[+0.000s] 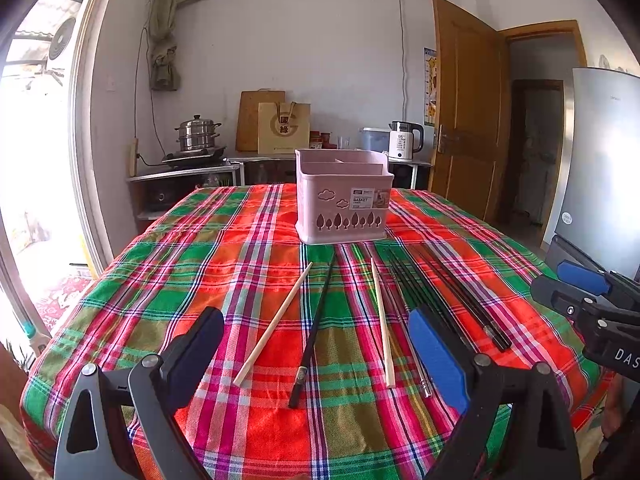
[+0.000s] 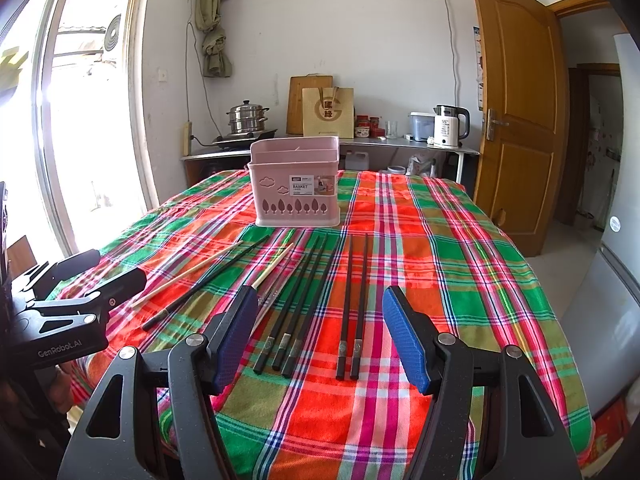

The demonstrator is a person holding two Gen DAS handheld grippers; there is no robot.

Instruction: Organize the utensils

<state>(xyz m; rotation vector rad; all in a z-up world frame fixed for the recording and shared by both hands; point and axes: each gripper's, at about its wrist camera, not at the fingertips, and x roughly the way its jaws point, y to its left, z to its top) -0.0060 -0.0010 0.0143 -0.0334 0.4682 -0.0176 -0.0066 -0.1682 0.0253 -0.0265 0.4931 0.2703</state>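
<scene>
So both claws hang wide open over the plaid desk [image 2: 460, 240], gripping nothing. Ahead of the left claw [image 1: 316, 344] lie two wooden chopsticks [image 1: 276, 322] and a black one [image 1: 316, 330]. Black chopsticks [image 2: 352, 308] sit between the right claw's [image 2: 316, 336] fingers. Pink basket [image 2: 296, 184] stands further ahead, upright.

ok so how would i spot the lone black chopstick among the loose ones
Start at the pink utensil basket on the plaid tablecloth and look at the chopsticks lying in front of it. The lone black chopstick lies between two pale wooden chopsticks, apart from the black ones grouped to the right.
</scene>
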